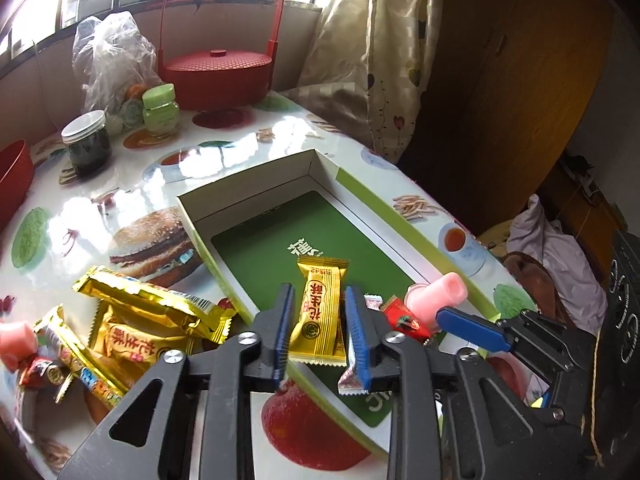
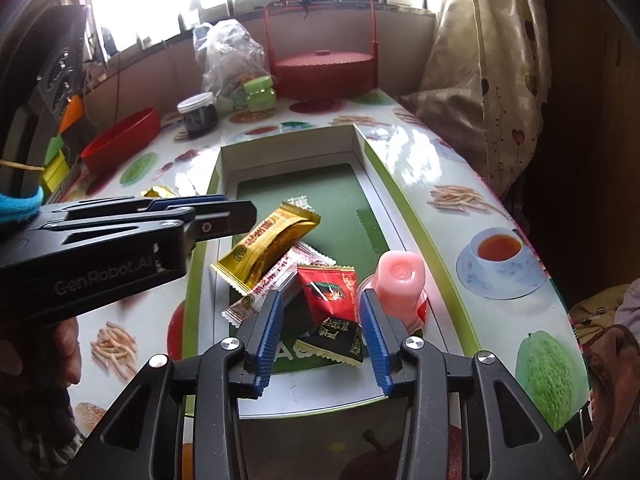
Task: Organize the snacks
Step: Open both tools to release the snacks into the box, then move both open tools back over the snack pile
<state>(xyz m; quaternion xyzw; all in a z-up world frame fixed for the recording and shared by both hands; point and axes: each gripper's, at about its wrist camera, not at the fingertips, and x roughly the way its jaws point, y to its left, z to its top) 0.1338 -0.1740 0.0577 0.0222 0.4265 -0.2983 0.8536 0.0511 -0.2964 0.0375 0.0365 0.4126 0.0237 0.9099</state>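
Snacks, yellow packet (image 1: 322, 312) lying in green-lined box (image 1: 256, 184) between left gripper (image 1: 320, 332) fingers, parted, not touching it, right gripper (image 2: 322, 332) fingers parted over red packet (image 2: 329, 288), pink jelly cup (image 2: 400, 280) beside.

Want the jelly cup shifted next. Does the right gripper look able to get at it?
Probably yes: the pink jelly cup stands in the box just beyond the open right gripper, slightly right, nothing between.

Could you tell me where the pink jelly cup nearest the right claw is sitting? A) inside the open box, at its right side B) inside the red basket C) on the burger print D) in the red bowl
A: the pink jelly cup rests inside the open box, against its right wall.
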